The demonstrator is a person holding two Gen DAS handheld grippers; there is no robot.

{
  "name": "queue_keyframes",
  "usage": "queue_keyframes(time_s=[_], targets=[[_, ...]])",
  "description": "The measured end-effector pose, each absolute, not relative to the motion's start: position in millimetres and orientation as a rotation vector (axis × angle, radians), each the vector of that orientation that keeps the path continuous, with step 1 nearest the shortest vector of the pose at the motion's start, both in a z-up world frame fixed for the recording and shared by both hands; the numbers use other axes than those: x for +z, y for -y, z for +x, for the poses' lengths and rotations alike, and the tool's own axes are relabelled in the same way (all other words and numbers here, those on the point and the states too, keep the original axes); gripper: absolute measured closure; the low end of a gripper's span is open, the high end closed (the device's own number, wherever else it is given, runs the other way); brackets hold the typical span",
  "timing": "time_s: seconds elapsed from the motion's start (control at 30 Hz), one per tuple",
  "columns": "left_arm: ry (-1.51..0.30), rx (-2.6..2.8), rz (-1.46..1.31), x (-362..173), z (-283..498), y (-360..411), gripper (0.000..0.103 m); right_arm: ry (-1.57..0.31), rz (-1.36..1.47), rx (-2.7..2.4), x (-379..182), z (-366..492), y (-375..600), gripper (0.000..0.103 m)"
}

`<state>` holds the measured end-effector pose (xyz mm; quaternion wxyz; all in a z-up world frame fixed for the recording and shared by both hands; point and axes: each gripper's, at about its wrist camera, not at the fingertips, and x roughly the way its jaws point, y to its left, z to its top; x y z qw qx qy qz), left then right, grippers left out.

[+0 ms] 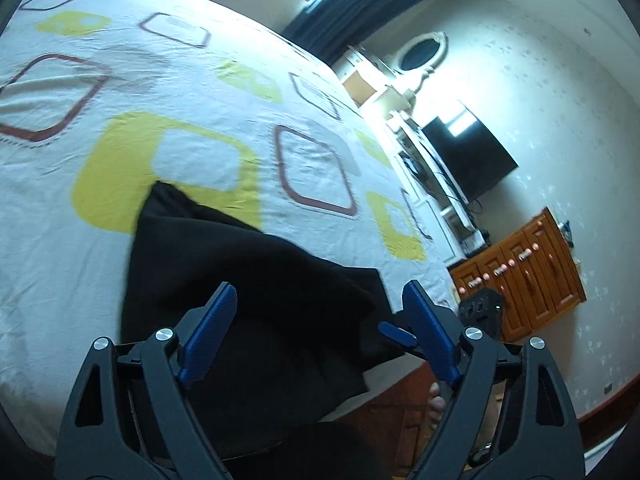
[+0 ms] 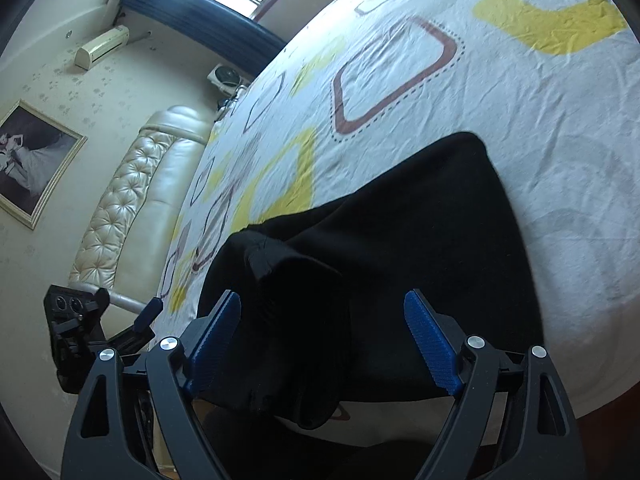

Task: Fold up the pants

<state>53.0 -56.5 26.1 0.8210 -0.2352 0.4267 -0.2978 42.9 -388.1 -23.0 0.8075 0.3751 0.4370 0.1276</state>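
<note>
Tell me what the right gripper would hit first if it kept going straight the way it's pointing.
Probably the black pants: the open right gripper points straight at the bunched cloth lying on the patterned bedsheet. Depth is unclear.

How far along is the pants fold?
Partly done: the pants lie in a bunched block on the bed, one end drooping over its edge. Nothing is in hand; the left gripper and right gripper are open above them. Left: tidy, finish folding.

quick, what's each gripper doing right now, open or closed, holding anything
Left gripper: open, holding nothing, above the black pants on the bed.
Right gripper: open, holding nothing, fingers wide apart over the pants.
</note>
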Motion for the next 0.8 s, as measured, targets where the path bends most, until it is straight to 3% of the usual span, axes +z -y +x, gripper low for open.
queue_keyframes(time_s=[0.23,0.4,0.47,0.5,0.57,0.8], targets=[[-0.969,-0.398,-0.585,-34.8,56.5,-33.9,0.018,-1.019,0.788,0.388,-36.4,64.6,352.7,0.019],[-1.031,-0.386,-0.658,-54.2,61.2,-42.2,0.018,-1.062,0.765,0.484,-43.6,75.5,317.5,0.021],[-1.057,-0.397,-0.651,-60.3,61.0,-35.0,0.018,-1.054,0.759,0.502,-42.6,75.4,310.6,0.074],[-1.069,-0.403,-0.646,-63.5,61.2,-31.9,0.018,-1.056,0.758,0.499,-43.6,74.7,310.0,0.081],[-1.091,-0.412,-0.645,-69.2,59.0,-25.7,0.018,-1.049,0.771,0.485,-44.0,72.9,312.1,0.088],[-1.066,-0.465,-0.66,-65.0,55.2,-14.6,0.018,-0.885,0.753,0.495,8.9,64.3,334.3,0.091]])
